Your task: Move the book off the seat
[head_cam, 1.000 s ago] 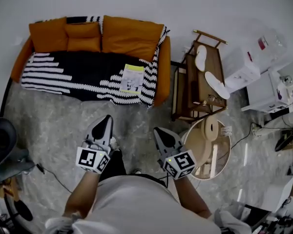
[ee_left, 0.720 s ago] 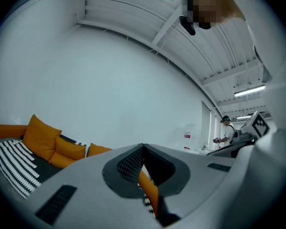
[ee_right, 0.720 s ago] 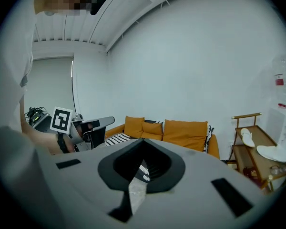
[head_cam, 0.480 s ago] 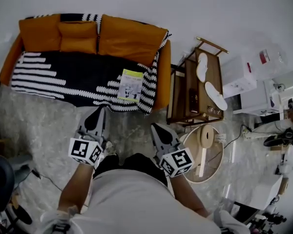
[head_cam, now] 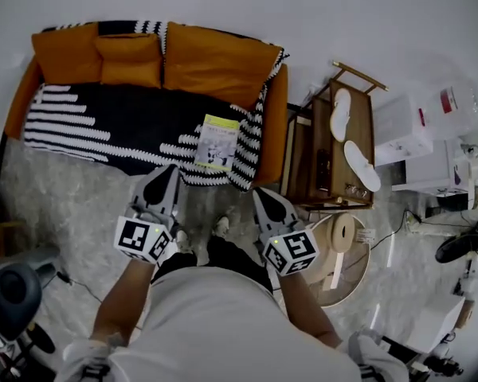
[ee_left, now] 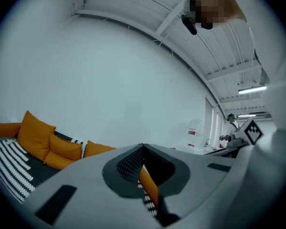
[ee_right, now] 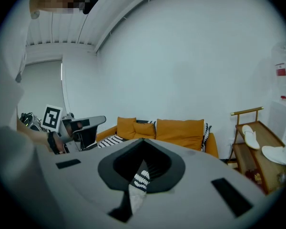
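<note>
the book (head_cam: 217, 142) lies flat on the seat of an orange sofa (head_cam: 272, 126), toward the seat's right end and near its front edge. it rests on a black and white striped blanket (head_cam: 95, 126) that covers the seat and hangs over the front. its pale cover with a yellow-green band faces up. orange cushions (head_cam: 211, 62) line the back of the sofa against the far wall.

both grippers are held out in front of the person, over the grey stone floor (head_cam: 72, 197), short of the sofa. the left gripper (head_cam: 172, 169) points at the blanket's front edge, a little left of the book and apart from it. its jaws are together at the tip, with nothing between them; through the slot behind the tip only a strip of sofa and blanket shows. the right gripper (head_cam: 258, 191) is nearer the person and to the right, its tip aimed toward the sofa's right corner, well apart from the book. its jaws are also closed together and empty.

right of the sofa stands a wooden rack (head_cam: 323, 153) with a pair of white slippers (head_cam: 341, 114) lying on its top shelf. a round wooden table (head_cam: 358, 269) stands on the near side of the rack, beside the person's right arm. white boxes (head_cam: 402, 126) stand further right, against the wall.
</note>
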Motion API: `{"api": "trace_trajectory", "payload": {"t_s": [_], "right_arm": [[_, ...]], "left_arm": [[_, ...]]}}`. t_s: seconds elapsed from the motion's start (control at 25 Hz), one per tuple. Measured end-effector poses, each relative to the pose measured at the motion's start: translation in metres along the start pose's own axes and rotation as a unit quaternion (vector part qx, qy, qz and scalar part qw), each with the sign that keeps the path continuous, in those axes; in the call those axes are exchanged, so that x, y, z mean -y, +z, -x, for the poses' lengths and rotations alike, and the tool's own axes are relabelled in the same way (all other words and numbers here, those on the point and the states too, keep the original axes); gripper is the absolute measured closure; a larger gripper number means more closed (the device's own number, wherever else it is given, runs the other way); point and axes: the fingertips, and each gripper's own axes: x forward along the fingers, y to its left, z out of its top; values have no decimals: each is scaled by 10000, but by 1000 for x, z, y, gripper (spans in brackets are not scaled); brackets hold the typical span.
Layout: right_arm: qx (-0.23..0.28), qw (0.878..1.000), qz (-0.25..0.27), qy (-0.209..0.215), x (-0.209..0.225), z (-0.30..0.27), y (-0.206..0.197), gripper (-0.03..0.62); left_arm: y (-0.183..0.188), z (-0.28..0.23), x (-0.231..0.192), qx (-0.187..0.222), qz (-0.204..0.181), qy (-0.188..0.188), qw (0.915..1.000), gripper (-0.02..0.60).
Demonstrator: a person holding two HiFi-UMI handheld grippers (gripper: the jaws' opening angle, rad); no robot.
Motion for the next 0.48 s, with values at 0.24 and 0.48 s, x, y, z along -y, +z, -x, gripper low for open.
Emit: {"api": "trace_trajectory", "payload": {"t_s": [0.24, 0.48], "right_arm": [[-188, 9996, -159, 126, 64, -37, -13, 572], [-844, 9956, -162, 360, 104, -76, -75, 572]], "left_arm": [[-5, -22, -8, -208, -163, 530, 9982, 565], [-44, -37, -29, -435, 2, 976, 9943, 565]]}}
